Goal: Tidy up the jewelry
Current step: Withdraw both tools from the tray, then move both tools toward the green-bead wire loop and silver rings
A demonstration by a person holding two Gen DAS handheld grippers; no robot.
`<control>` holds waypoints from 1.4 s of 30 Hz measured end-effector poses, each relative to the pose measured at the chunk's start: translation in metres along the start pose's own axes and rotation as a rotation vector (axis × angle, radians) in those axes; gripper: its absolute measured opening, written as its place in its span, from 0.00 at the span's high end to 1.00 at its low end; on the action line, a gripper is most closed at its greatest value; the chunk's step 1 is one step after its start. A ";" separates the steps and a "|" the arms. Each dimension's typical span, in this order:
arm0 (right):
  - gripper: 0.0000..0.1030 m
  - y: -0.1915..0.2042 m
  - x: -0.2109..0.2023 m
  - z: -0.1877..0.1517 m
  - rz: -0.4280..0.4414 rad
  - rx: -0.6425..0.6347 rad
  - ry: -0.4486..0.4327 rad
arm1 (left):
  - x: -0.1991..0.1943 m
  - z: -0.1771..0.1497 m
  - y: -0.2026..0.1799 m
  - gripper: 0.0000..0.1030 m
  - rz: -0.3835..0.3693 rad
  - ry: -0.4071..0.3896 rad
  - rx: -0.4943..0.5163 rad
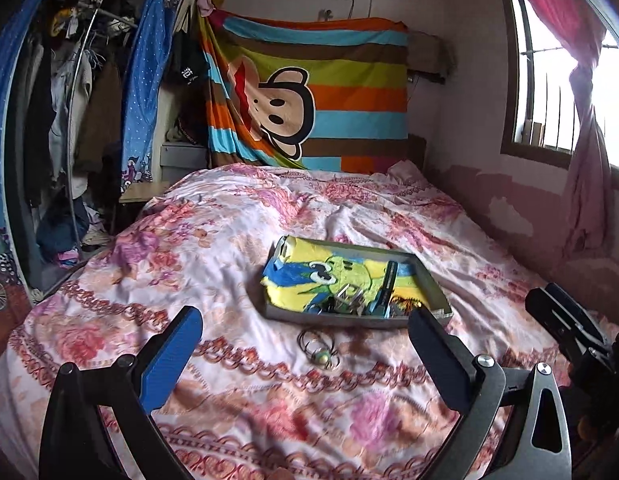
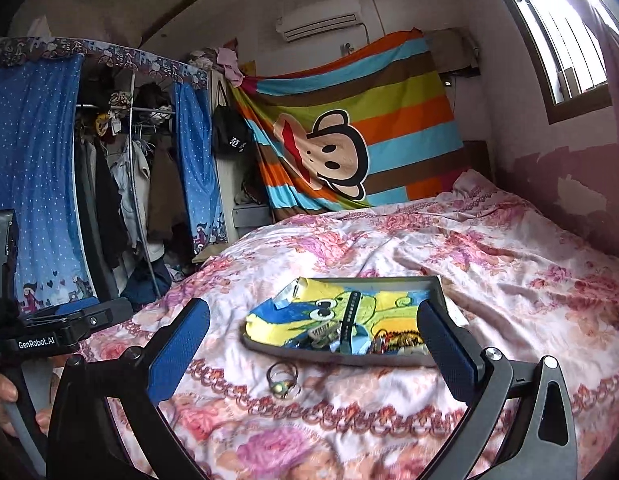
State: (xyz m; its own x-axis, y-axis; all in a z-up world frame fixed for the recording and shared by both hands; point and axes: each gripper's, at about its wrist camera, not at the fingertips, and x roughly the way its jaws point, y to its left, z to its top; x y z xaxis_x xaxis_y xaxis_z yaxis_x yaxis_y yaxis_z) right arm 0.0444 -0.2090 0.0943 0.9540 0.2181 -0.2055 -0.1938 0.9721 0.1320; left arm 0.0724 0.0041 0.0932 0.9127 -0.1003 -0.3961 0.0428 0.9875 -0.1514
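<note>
A shallow grey tray (image 1: 429,276) (image 2: 435,286), lined with a yellow and blue cartoon cloth, lies on the floral bed cover. A pile of jewelry (image 1: 351,304) (image 2: 349,338) with a dark watch strap sits at its near edge. A wire bangle with a pale bead (image 1: 320,350) (image 2: 284,380) lies loose on the cover just in front of the tray. My left gripper (image 1: 305,336) is open and empty, hovering short of the bangle. My right gripper (image 2: 313,332) is open and empty, its right finger (image 2: 449,348) in front of the tray's near right corner.
The bed cover (image 1: 237,248) is rumpled. An open wardrobe with hanging clothes (image 1: 69,120) stands left. A striped monkey blanket (image 1: 309,96) hangs behind the bed. A window with a pink curtain (image 1: 581,120) is at right. The other gripper shows at each view's edge (image 1: 569,320) (image 2: 69,324).
</note>
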 end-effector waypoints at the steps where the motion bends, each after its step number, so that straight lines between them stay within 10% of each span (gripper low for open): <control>1: 0.01 0.001 -0.002 -0.003 -0.003 0.001 0.005 | -0.001 -0.003 0.001 0.00 0.000 0.004 0.004; 20: 0.01 -0.010 0.033 -0.094 -0.106 -0.005 0.330 | 0.025 -0.099 0.029 0.00 0.075 0.197 0.144; 42: 0.01 -0.003 0.056 -0.117 -0.080 -0.020 0.445 | 0.046 -0.105 0.043 0.00 0.072 0.277 0.071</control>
State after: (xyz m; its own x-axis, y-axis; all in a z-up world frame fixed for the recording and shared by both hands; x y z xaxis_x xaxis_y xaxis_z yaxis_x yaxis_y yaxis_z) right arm 0.0717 -0.1895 -0.0312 0.7759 0.1541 -0.6118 -0.1325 0.9879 0.0808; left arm 0.0737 0.0289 -0.0269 0.7693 -0.0489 -0.6370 0.0186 0.9984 -0.0541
